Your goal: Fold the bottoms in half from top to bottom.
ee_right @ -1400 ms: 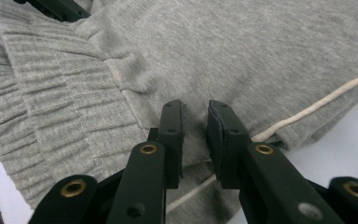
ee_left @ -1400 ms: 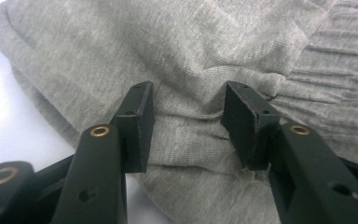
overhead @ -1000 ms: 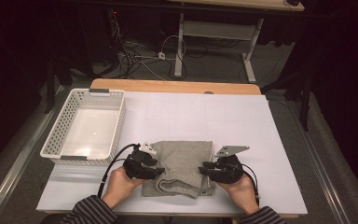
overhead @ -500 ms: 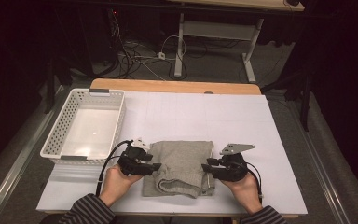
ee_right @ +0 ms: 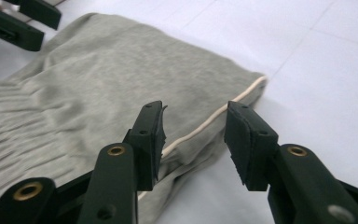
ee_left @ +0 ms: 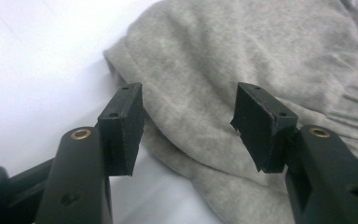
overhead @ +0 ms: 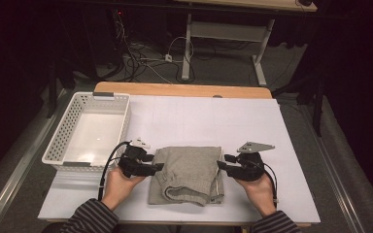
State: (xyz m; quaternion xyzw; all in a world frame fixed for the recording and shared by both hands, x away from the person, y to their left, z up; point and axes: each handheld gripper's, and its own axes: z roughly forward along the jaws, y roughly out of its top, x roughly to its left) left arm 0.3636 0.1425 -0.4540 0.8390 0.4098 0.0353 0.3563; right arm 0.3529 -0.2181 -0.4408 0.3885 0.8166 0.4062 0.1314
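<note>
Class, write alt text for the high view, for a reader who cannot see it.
A folded grey garment lies on a white table, with the left gripper and right gripper open at its two sides. A white basket stands to the left.

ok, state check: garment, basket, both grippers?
grey garment: folded, flat on the table, not gripped.
white basket: upright, empty.
left gripper: jaws just opening, astride the garment's edge, pads clear.
right gripper: jaws just opening, astride the piped edge, pads clear.
</note>
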